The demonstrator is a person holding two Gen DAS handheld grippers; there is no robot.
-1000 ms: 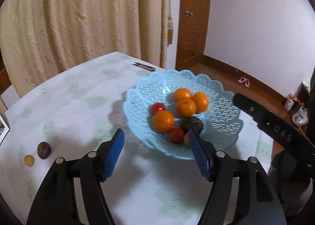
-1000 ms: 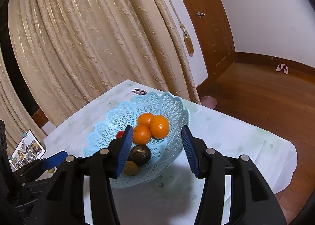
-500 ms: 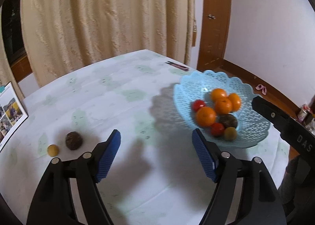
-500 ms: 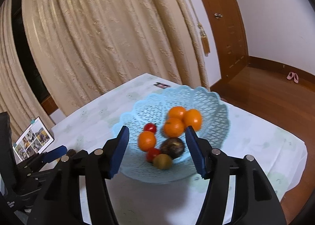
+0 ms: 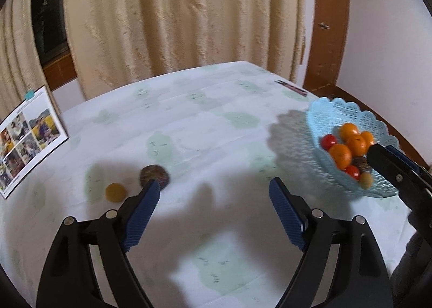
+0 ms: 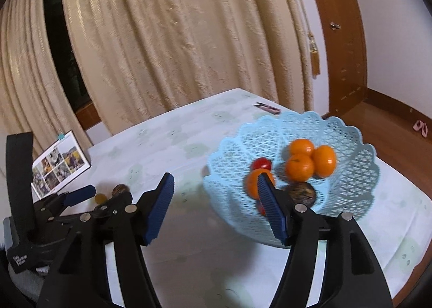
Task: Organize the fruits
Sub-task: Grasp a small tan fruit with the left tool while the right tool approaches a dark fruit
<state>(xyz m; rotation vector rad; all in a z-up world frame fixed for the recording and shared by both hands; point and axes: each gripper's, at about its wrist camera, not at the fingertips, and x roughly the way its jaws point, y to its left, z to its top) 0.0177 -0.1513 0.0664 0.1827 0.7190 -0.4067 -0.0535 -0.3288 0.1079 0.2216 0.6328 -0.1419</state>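
A light blue lattice basket [image 5: 348,111] [image 6: 348,146] holds several oranges [image 6: 299,166], red tomatoes [image 6: 261,163] and a dark brown fruit [image 6: 301,192]. On the tablecloth lie a dark brown fruit [image 5: 152,173] and a small yellow fruit [image 5: 115,192]. My left gripper [image 5: 213,189] is open and empty, its left fingertip just in front of the brown fruit. My right gripper [image 6: 214,182] is open and empty, its right finger in front of the basket. The left gripper [image 6: 78,194] shows in the right wrist view too.
A photo card [image 5: 25,136] stands at the table's left edge. A small dark and pink tool [image 5: 291,89] lies at the far edge by the curtains. A wooden door and floor are to the right.
Both grippers have swung left, away from the basket. The loose brown and yellow fruits have come closer to my left gripper's left finger. Both stay open.
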